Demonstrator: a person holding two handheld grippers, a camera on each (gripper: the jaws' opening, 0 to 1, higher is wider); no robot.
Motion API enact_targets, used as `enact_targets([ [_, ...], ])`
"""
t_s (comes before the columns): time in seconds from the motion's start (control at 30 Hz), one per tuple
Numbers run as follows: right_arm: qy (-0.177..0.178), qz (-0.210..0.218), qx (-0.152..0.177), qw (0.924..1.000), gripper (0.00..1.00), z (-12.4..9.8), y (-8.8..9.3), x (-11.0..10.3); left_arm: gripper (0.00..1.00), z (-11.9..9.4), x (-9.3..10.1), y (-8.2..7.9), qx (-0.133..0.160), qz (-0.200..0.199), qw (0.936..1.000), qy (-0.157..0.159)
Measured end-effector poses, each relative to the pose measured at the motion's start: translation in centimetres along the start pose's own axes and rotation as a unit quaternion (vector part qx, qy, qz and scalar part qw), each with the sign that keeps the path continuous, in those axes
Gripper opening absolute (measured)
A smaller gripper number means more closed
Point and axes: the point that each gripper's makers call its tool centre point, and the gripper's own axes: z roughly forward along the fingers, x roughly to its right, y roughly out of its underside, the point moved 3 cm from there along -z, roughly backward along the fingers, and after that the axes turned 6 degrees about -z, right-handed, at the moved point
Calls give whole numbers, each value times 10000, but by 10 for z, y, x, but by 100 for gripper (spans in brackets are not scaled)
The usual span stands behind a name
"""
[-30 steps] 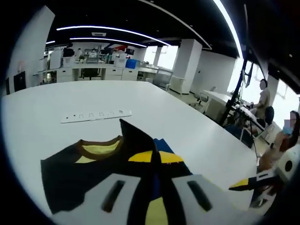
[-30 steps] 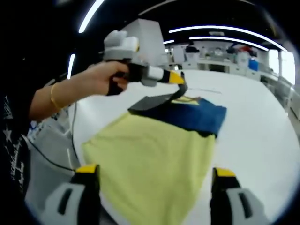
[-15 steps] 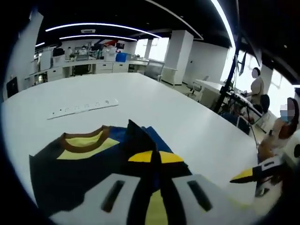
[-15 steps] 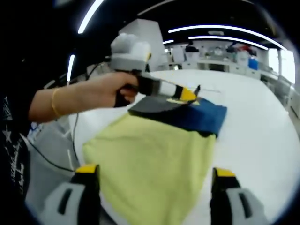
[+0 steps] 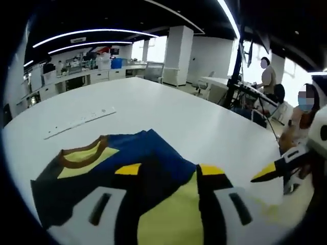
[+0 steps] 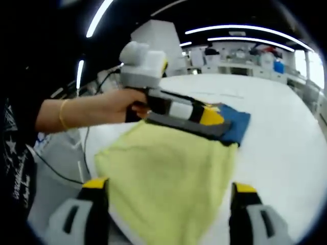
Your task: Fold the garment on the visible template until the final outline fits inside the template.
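Left gripper (image 5: 168, 171) jaws apart, low over navy-and-yellow shirt (image 5: 102, 176) on white table (image 5: 153, 107); right gripper (image 6: 166, 189) jaws wide, holding nothing, above shirt's yellow part.

Open-plan office: desk rows (image 5: 92, 76), strip ceiling lights (image 5: 87, 34).

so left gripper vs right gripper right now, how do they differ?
The left gripper is low over the garment, near its navy end; the right gripper sits back at the yellow end. The left gripper's yellow tips have cloth lying between them; the right gripper's jaws are wide apart and hold nothing. Both have grey jaws with yellow tips.
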Motion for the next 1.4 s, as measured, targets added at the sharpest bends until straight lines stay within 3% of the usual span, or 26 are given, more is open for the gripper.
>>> enact_targets([
  [0.13, -66, -106, -66, 9999, 99, -3, -2, 2, 57, -17, -3, -5, 201, -21, 9995, 226],
  [0.23, -175, -144, -78, 9997, 99, -4, -3, 2, 67, -28, -8, -4, 188, -24, 9995, 241],
  [0.53, -488, -503, -318, 9970, 99, -6, -4, -7, 80, -80, -33, 10, 156, 152, 9997, 148],
  [0.77, -676, -708, -482, 9940, 99, -7, 2, -14, 88, -118, -44, 24, 158, 65, 9997, 171],
  [0.87, -734, -755, -566, 9928, 99, -8, 5, -17, 91, -132, -42, 30, 155, 113, 9995, 248],
  [0.93, -732, -757, -633, 9924, 99, -9, 7, -17, 92, -143, -37, 33, 221, -145, 9988, 421],
  [1.0, -731, -799, -668, 9919, 99, -10, 9, -18, 93, -152, -36, 37, 224, -137, 9985, 482],
  [1.4, -757, -894, -877, 9892, 99, -16, 26, -23, 99, -203, -34, 79, -278, 13, 9984, 490],
])
